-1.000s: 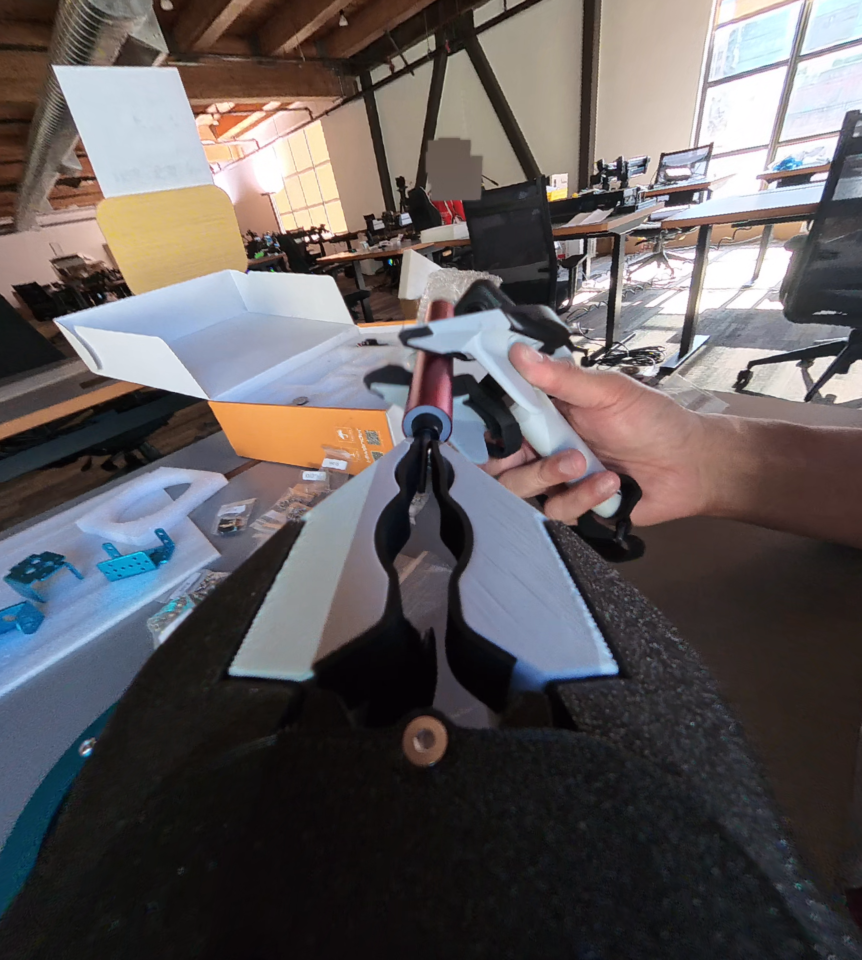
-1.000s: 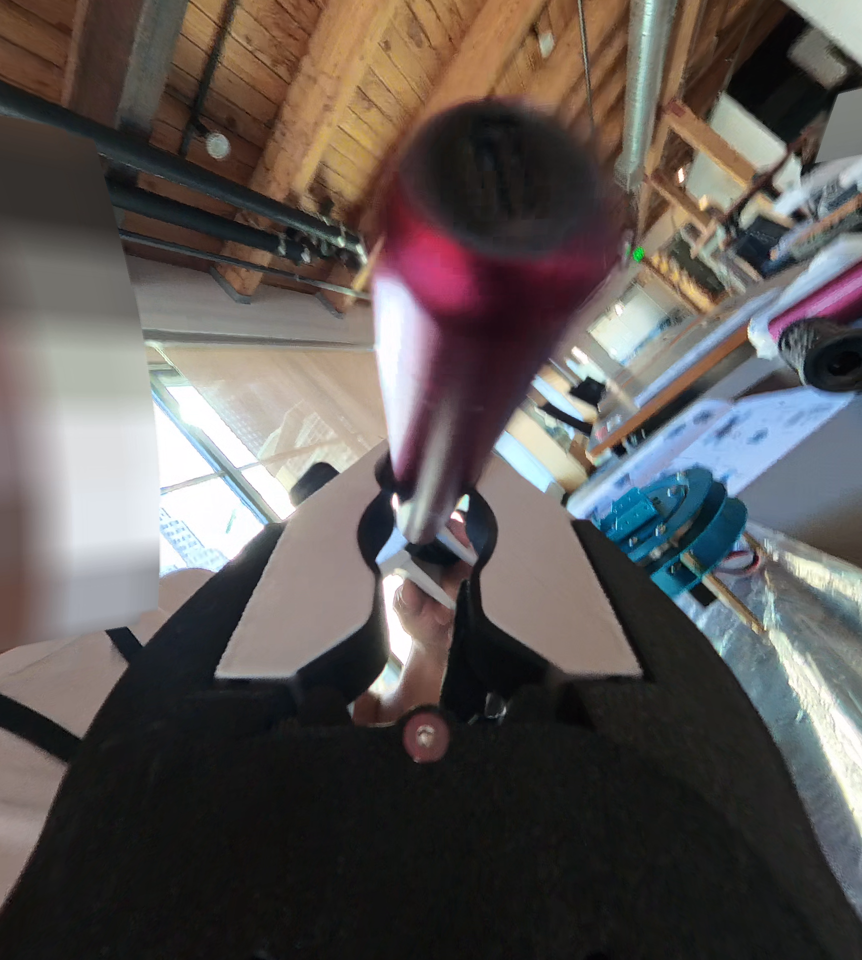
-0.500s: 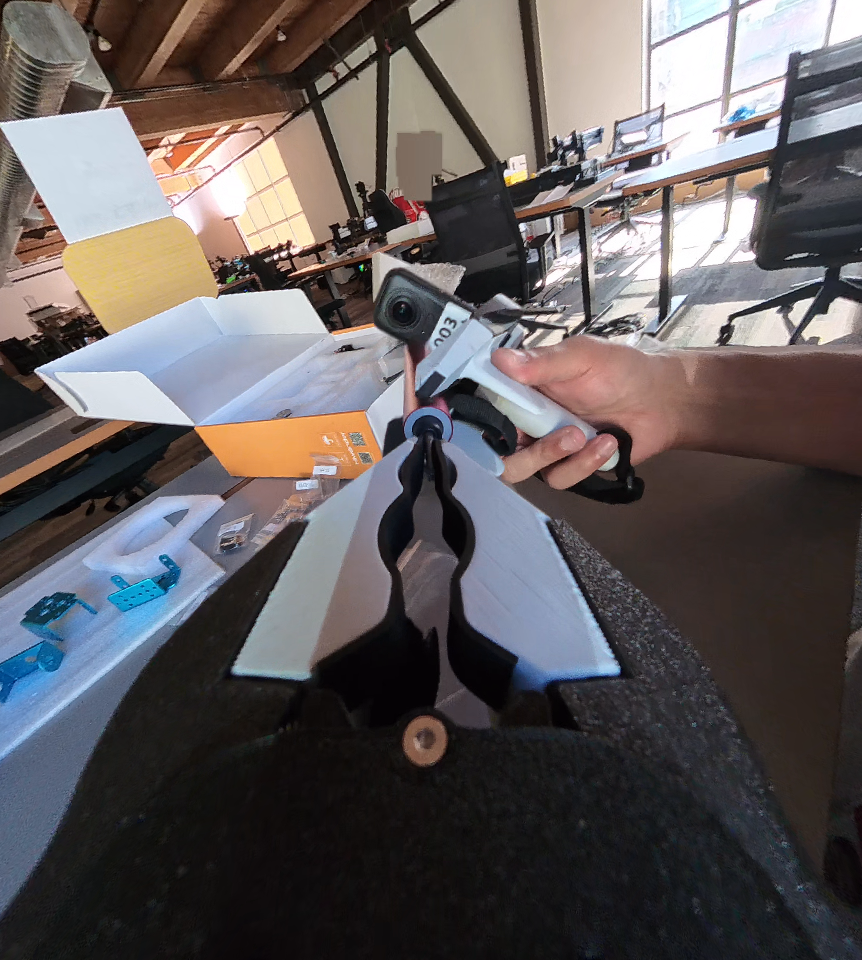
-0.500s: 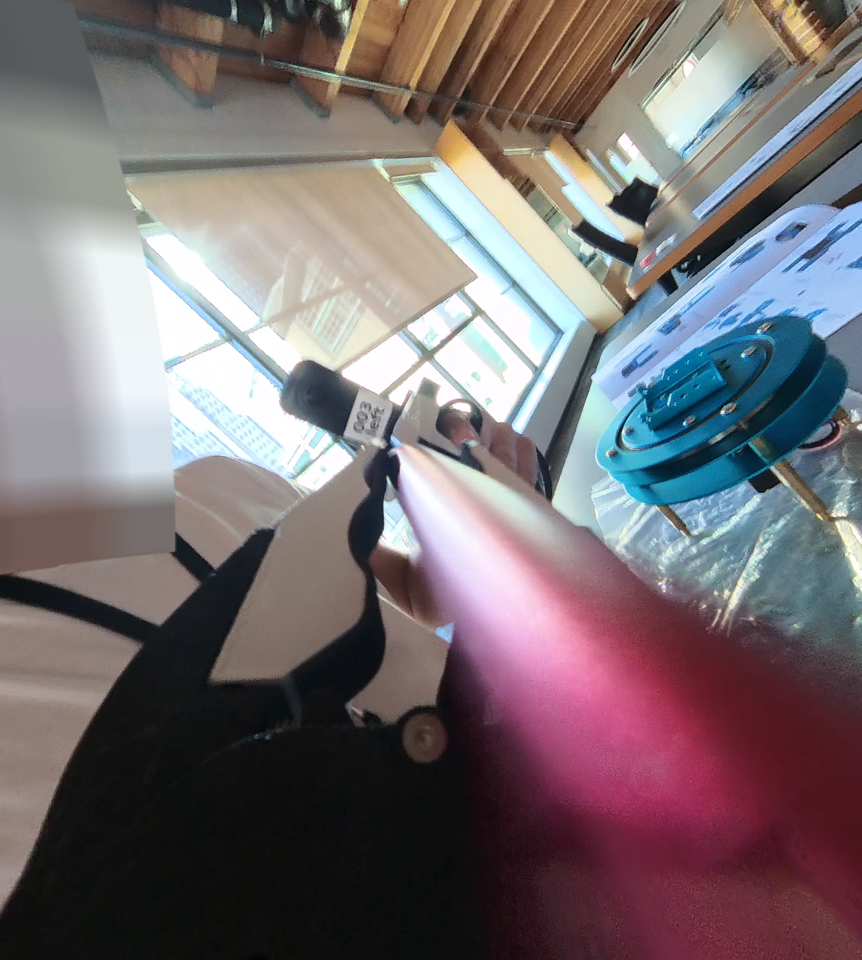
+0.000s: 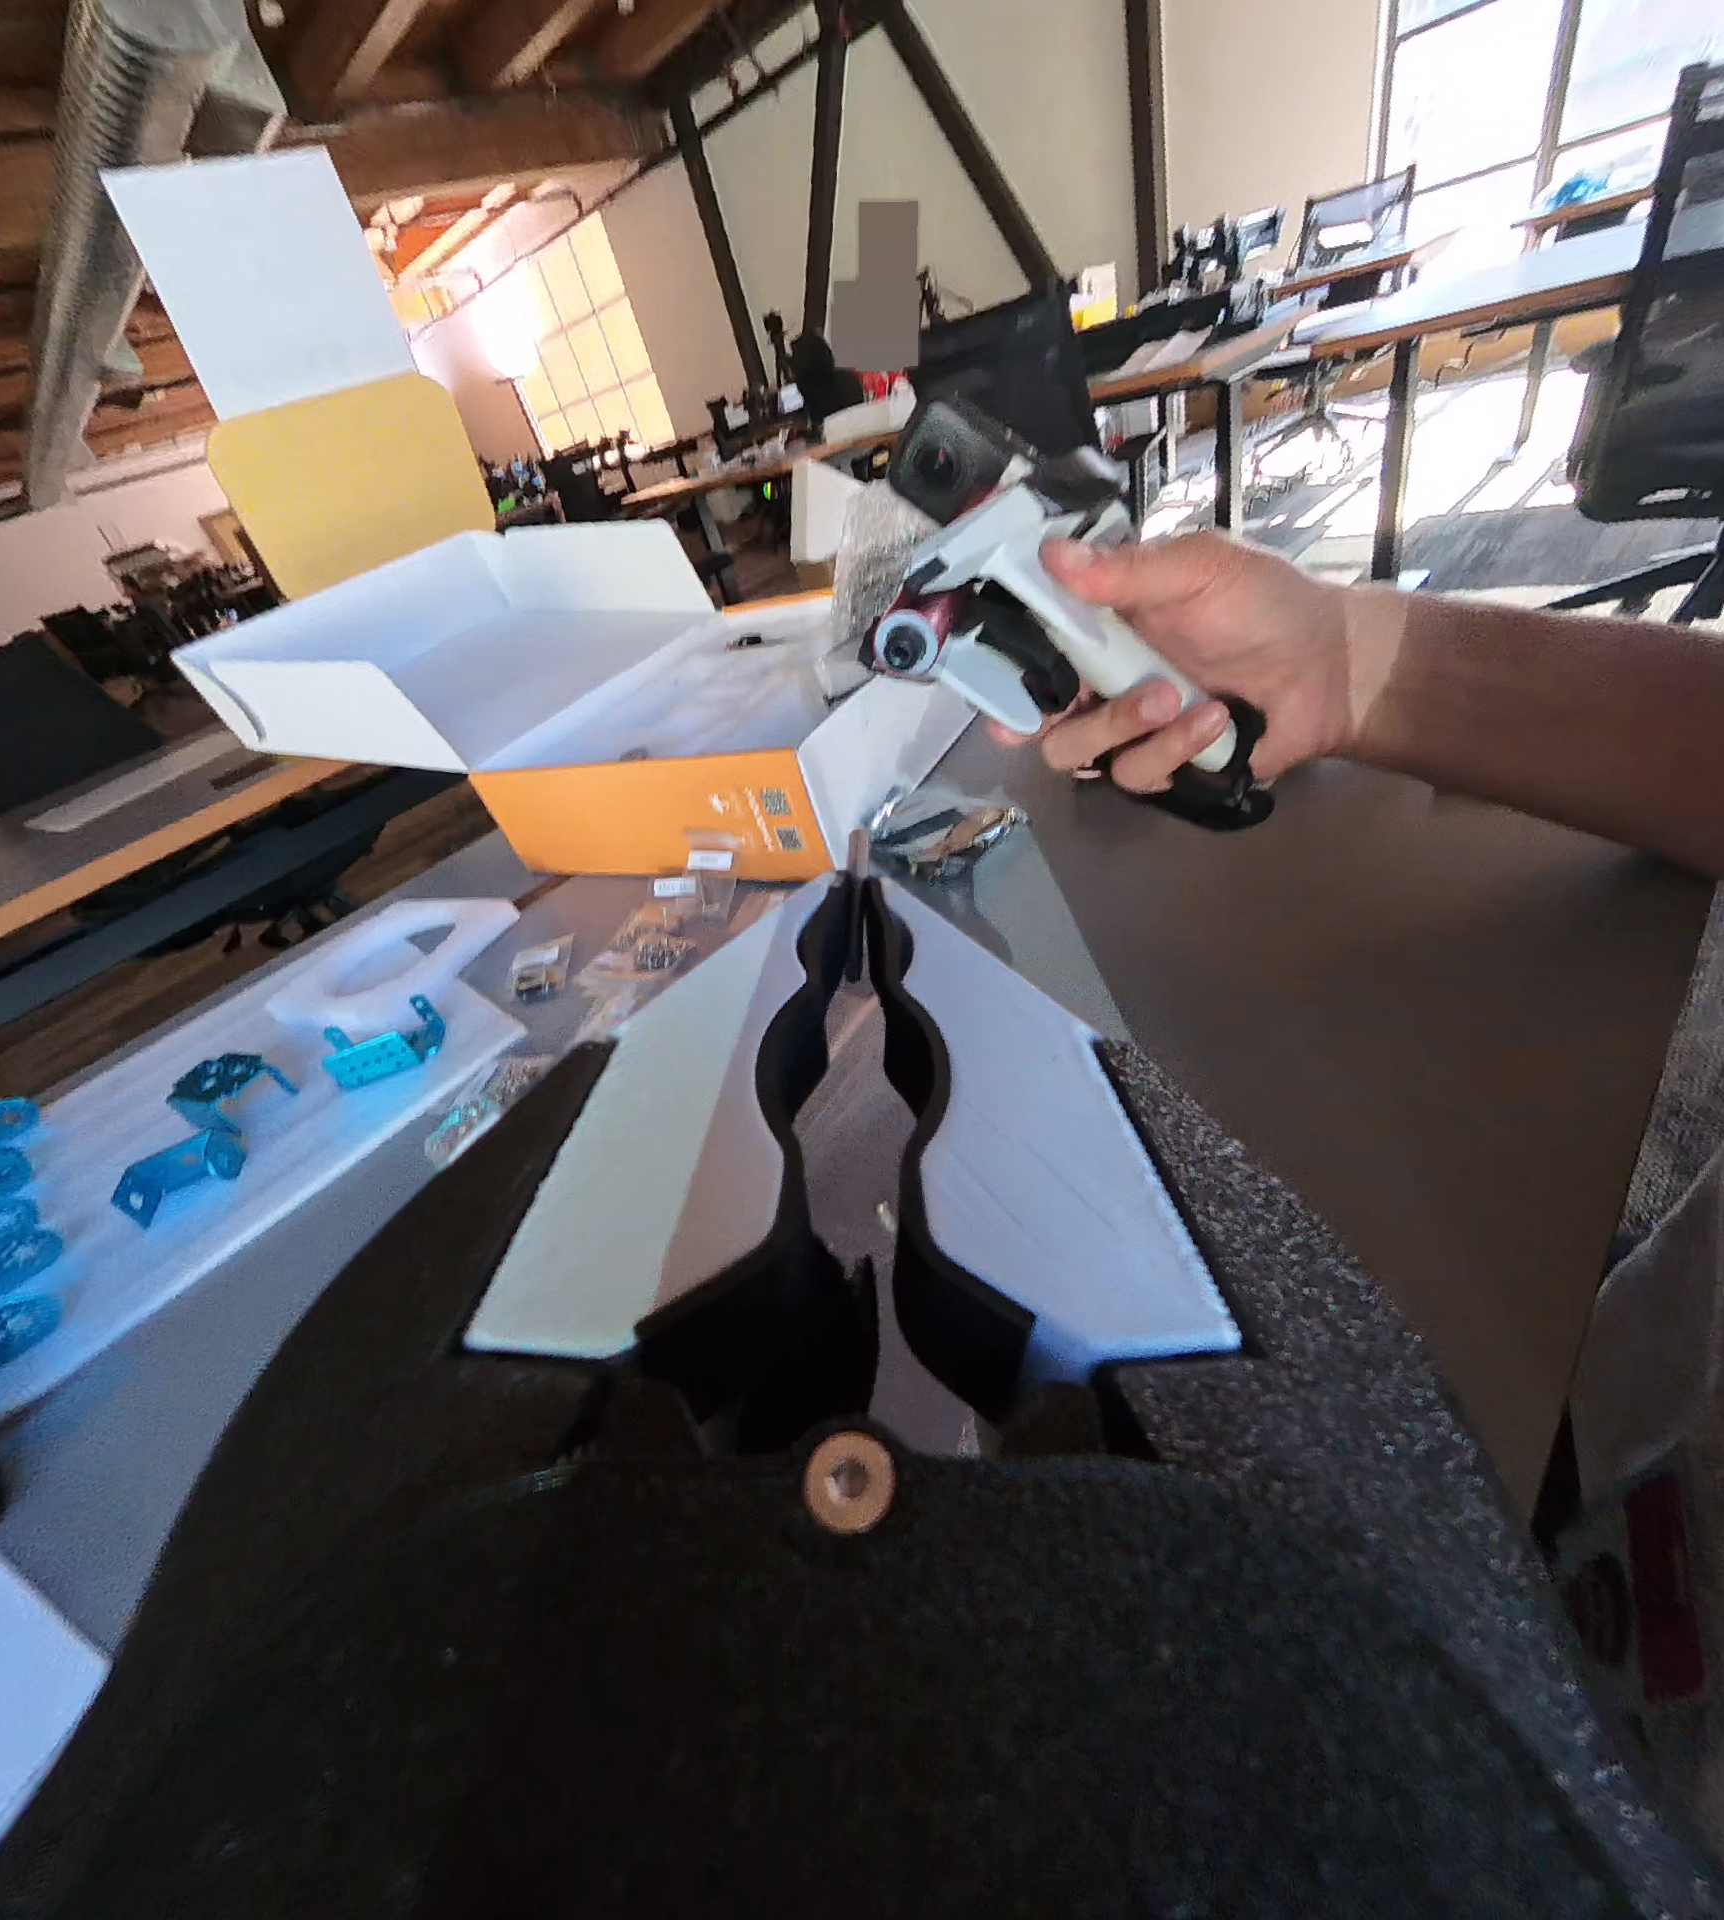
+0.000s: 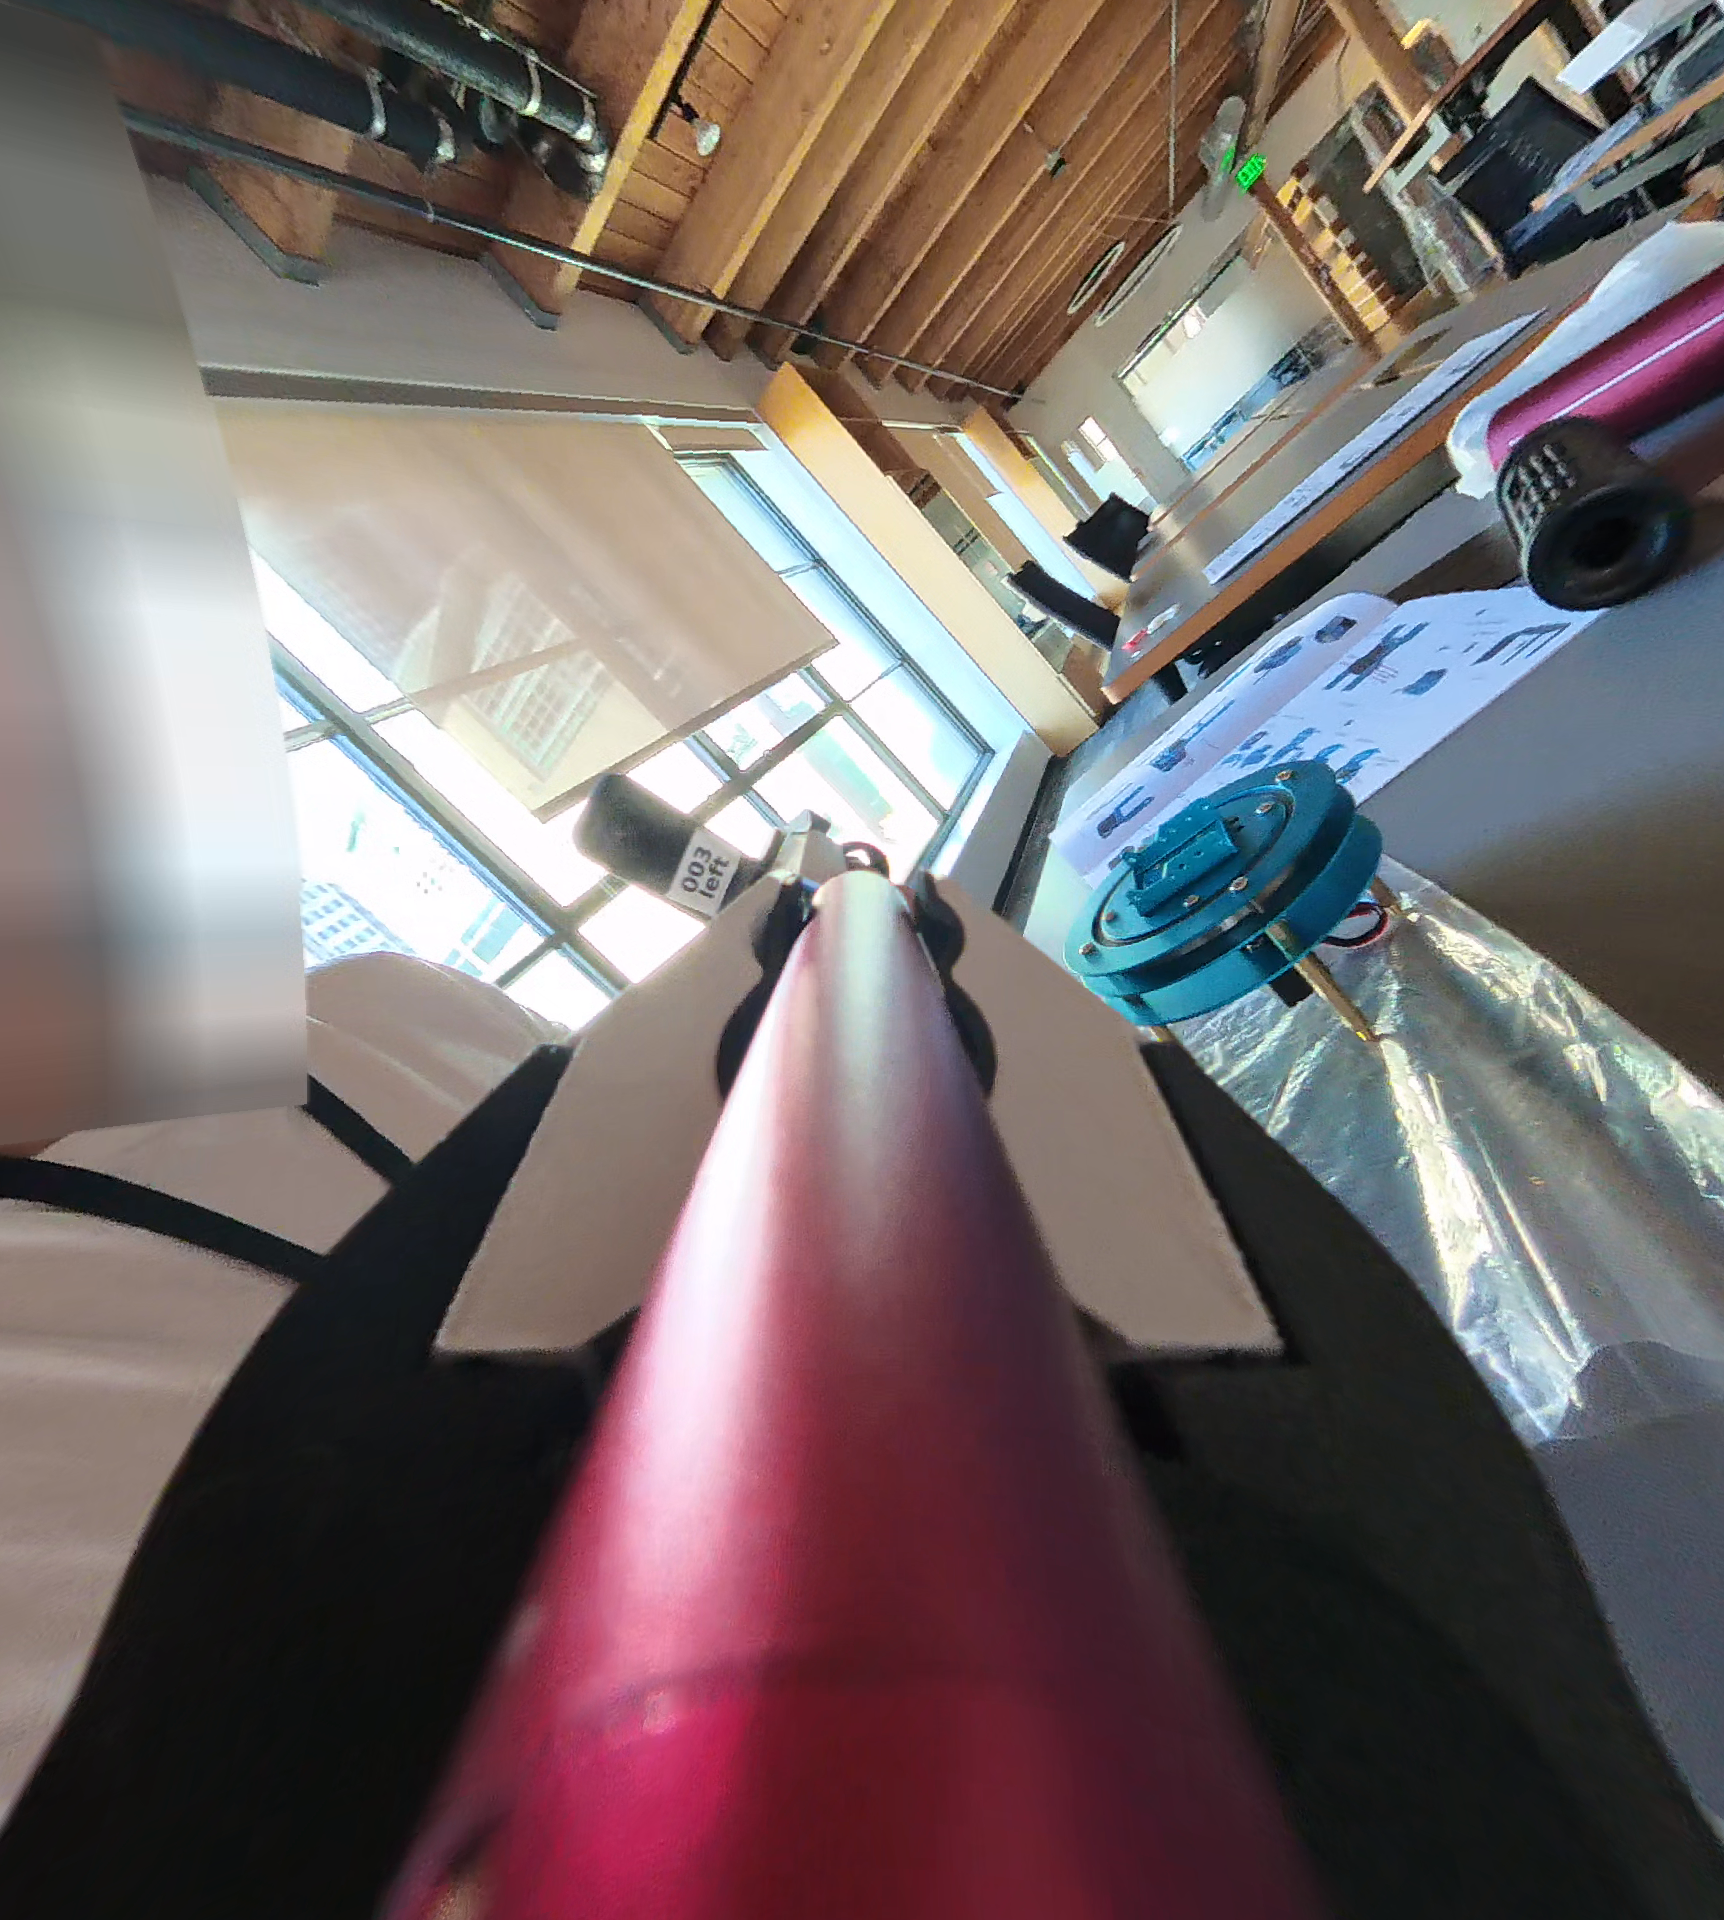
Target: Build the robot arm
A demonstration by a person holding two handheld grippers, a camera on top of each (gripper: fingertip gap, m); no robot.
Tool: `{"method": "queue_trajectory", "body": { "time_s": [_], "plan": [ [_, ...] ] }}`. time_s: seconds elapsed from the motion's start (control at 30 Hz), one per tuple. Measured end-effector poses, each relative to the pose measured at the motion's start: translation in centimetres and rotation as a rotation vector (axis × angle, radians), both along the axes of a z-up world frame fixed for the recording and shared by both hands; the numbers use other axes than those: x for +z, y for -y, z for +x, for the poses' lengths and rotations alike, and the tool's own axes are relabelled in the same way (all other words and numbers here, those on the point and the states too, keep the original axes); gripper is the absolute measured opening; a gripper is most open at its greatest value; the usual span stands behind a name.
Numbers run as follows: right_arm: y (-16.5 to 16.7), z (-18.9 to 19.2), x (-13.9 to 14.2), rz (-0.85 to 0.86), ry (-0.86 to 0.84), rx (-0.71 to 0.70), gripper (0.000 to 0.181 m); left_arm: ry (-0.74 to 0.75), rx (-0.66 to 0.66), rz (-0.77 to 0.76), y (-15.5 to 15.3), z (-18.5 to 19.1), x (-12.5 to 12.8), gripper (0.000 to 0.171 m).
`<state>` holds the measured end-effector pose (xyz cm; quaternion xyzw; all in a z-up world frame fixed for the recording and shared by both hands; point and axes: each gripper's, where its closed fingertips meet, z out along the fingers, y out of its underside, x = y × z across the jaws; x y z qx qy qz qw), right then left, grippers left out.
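My left gripper (image 5: 853, 896) is shut on a thin dark metal pin (image 5: 854, 920) that sticks out a little past its tips, above the grey table (image 5: 1305, 987). My right gripper (image 5: 925, 649), held by a hand (image 5: 1201, 644), hangs up and to the right of it. It is shut on a red cylindrical handle (image 5: 915, 636) whose round end faces the left camera. In the right wrist view the red handle (image 6: 868, 1351) runs along between the fingers of my right gripper (image 6: 858, 883) and hides its tips. The left gripper's camera (image 6: 645, 836) shows just beyond.
An open orange and white box (image 5: 650, 800) stands behind the left gripper. Blue metal brackets (image 5: 193, 1143) lie on white foam at the left, with small parts bags (image 5: 629, 945). A teal round assembly (image 6: 1222, 904) stands on silver plastic (image 6: 1460, 1195). A black roll (image 6: 1596, 520) lies farther off. The grippers' ends are close to 12 cm from one another.
The red handle was at my left gripper's tips; now the right gripper has carried it up and to the right, away from them. The thin pin stays in the left gripper.
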<state>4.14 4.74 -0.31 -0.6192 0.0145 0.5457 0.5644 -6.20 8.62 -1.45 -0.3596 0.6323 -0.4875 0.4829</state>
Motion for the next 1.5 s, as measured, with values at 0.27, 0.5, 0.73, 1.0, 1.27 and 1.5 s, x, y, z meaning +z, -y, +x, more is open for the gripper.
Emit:
{"method": "queue_trajectory", "body": {
  "time_s": [0.27, 0.5, 0.73, 1.0, 1.27, 1.5],
  "plan": [
    [-2.3, -1.4, -6.7, -0.278, 0.362, -0.057, 0.019, -0.066, 0.067, -0.072, -4.2, -2.4, -0.9, 0.002],
    [2.2, -1.5, -13.3, -0.827, 1.004, 0.381, 0.020, -0.157, 0.101, -0.084, -6.1, -5.4, -4.6, 0.002],
    [1.8, 4.1, -16.0, -1.198, 1.448, 0.623, 0.020, -0.116, 0.067, -0.108, -5.3, -7.2, -5.5, 0.002],
    [2.8, 5.5, -17.1, -1.331, 1.470, 0.708, 0.020, -0.056, 0.045, -0.076, -3.4, -8.9, -5.2, 0.002],
    [2.3, 6.0, -17.9, -1.443, 1.415, 0.807, 0.020, -0.026, 0.025, -0.050, -1.3, -9.5, -5.1, 0.003],
    [2.4, 5.9, -17.8, -1.554, 1.395, 0.903, 0.019, -0.047, 0.015, -0.004, 0.2, -9.5, -6.0, 0.003]
  ]
}}
